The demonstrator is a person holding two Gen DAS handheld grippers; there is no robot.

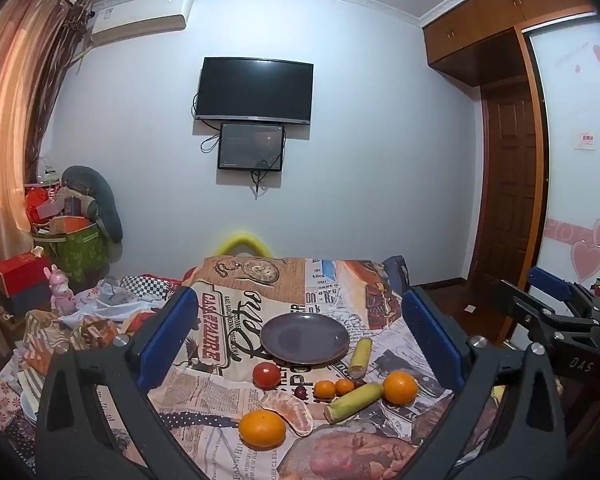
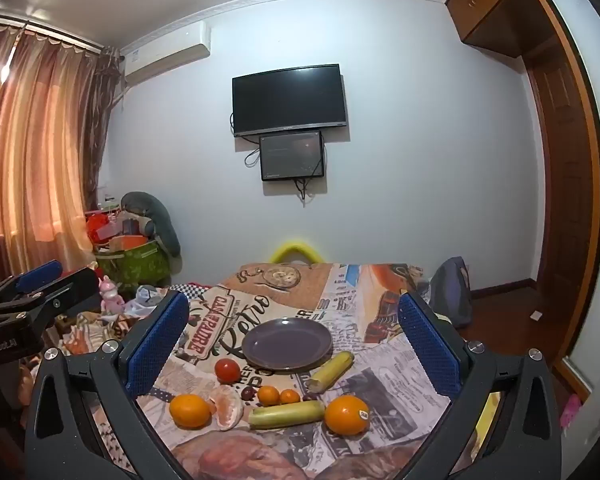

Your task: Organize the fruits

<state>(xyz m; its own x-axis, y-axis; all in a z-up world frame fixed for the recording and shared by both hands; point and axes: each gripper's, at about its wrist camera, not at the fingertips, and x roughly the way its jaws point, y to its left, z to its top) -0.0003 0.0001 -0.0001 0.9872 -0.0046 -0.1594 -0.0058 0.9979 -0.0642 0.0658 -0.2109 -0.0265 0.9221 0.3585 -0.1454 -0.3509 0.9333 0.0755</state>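
An empty purple plate (image 1: 305,337) (image 2: 287,343) sits mid-table on the newspaper-print cloth (image 1: 236,396). In front of it lie a tomato (image 1: 266,374) (image 2: 227,370), two large oranges (image 1: 262,428) (image 1: 400,387) (image 2: 190,411) (image 2: 347,414), a peeled citrus half (image 1: 292,412) (image 2: 228,406), two small tangerines (image 1: 325,389) (image 2: 269,395), a dark grape (image 1: 300,391) and two yellow-green cane pieces (image 1: 354,402) (image 1: 361,357) (image 2: 286,414) (image 2: 332,369). My left gripper (image 1: 300,332) and right gripper (image 2: 292,332) are both open and empty, held above the table's near side.
A cluttered bed with a pink toy (image 1: 62,290), boxes and a green bag (image 1: 76,246) lies left. A yellow chair back (image 1: 244,242) stands behind the table. A TV (image 1: 255,91) hangs on the wall. A wooden door (image 1: 512,184) is right.
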